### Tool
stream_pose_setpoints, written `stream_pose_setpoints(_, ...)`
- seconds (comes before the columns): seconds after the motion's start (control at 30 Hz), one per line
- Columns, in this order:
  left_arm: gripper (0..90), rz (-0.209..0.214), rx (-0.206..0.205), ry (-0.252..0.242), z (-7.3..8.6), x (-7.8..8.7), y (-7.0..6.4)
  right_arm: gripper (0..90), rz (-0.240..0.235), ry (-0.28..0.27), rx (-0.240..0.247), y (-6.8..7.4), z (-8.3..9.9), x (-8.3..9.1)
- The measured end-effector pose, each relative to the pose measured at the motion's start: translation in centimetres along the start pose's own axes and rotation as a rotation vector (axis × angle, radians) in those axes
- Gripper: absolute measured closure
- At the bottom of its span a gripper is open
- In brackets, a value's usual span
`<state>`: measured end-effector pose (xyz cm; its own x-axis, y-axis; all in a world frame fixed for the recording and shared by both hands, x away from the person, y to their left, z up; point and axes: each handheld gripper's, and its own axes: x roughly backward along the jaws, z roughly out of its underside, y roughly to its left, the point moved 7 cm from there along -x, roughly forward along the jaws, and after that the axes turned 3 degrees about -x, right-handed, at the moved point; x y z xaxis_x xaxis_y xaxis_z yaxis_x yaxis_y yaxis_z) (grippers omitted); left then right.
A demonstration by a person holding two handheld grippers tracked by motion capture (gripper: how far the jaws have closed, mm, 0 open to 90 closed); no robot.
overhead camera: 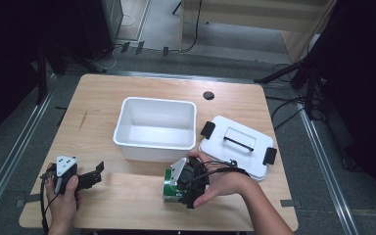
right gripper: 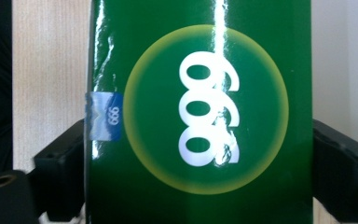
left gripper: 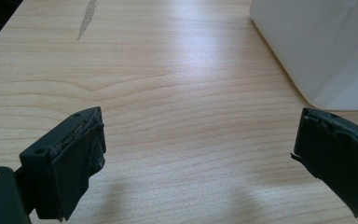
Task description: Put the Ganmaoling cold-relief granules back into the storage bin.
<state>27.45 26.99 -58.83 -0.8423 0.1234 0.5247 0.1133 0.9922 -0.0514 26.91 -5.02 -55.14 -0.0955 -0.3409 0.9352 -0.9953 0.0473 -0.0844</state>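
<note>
Right gripper (overhead camera: 176,188): jaws clamped on both sides of the green box (right gripper: 200,116).
Green box: near table (overhead camera: 127,205) edge, just before the white bin (overhead camera: 155,128).
Left gripper (left gripper: 198,154): jaws spread, nothing between.
Lid (overhead camera: 237,147): right of bin.

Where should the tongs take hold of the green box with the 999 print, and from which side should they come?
Grip the green box across its two long side edges, as the right tongs do now: one jaw on each edge, the printed face towards the camera. Those flat, parallel edges fit between the jaws. Come from the table's near side, since the white tub stands just behind.
</note>
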Motion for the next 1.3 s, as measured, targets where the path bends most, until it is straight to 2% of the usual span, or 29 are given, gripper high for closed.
stream_pose_setpoints(0.07, 2.6, 0.0, 0.0, 0.0, 0.0, 0.0, 0.0, 12.3, -0.009, -0.003, 0.008, 0.0, 0.0, 0.0)
stream_pose_setpoints(0.23, 2.6, 0.001, 0.001, 0.001, 0.0, 0.0, 0.0, 14.5, -0.015, -0.007, 0.003, 0.1, 0.0, 0.1)
stream_pose_setpoints(0.33, 2.6, 0.001, 0.001, 0.001, 0.0, 0.0, 0.0, 15.4, -0.01, -0.02, 0.035, 0.2, 0.0, 0.3)
stream_pose_setpoints(0.53, 2.6, 0.001, 0.0, 0.002, 0.0, 0.0, 0.0, 15.7, -0.003, -0.022, 0.051, 0.2, 0.4, 0.7)
stream_pose_setpoints(0.67, 2.6, 0.001, -0.006, 0.004, 0.0, 0.0, 0.0, 15.9, 0.005, -0.038, 0.045, 0.0, 0.9, 1.4)
stream_pose_setpoints(0.83, 2.6, 0.0, -0.005, 0.003, 0.0, 0.0, 0.0, 15.9, 0.021, -0.026, 0.049, -0.4, 1.8, 2.1)
stream_pose_setpoints(1.3, 2.6, -0.002, -0.008, 0.004, 0.0, 0.0, 0.0, 16.0, 0.069, -0.016, -0.01, -1.9, 5.2, 4.6)
